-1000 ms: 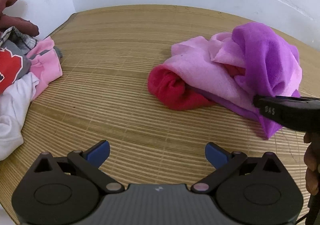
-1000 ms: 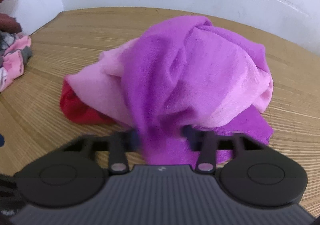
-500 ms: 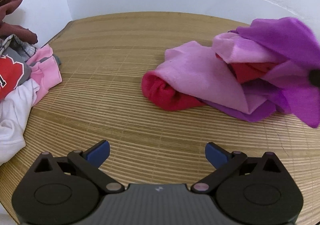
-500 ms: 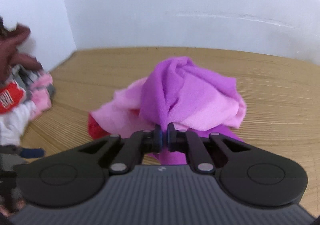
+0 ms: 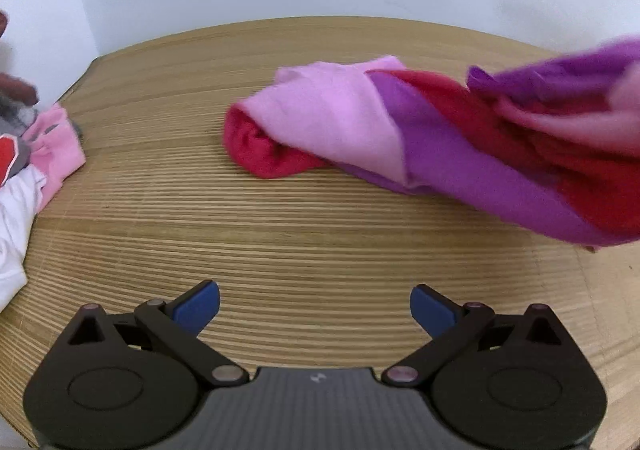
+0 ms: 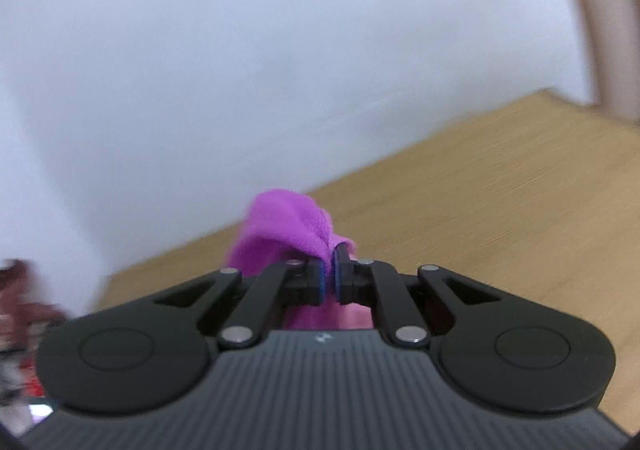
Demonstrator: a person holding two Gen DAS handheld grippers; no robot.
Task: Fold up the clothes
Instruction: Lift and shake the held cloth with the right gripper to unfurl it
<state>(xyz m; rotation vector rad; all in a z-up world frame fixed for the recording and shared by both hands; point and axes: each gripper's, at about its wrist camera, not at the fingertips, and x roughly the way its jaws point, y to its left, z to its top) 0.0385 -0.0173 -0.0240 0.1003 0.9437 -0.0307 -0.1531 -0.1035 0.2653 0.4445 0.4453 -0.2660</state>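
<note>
A fleece garment point(image 5: 420, 137) in purple, light pink and red lies stretched across the bamboo mat. Its left end is a rolled red and pink bundle resting on the mat. Its right end rises blurred toward the frame's right edge. My right gripper point(image 6: 328, 278) is shut on a purple fold of that garment point(image 6: 284, 226), held up in the air in front of the white wall. My left gripper point(image 5: 314, 308) hovers over the near part of the mat, open, with nothing between its blue pads.
A pile of other clothes point(image 5: 36, 153), pink, white, grey and red, sits at the mat's left edge. The bamboo mat point(image 5: 280, 242) ends at a white wall behind. A pale curved shape point(image 6: 600, 9) stands at the right of the right wrist view.
My right gripper closed on the purple cloth, then rose and swung to the right, pulling the garment out into a long strip. The left gripper shifted slightly and stayed open.
</note>
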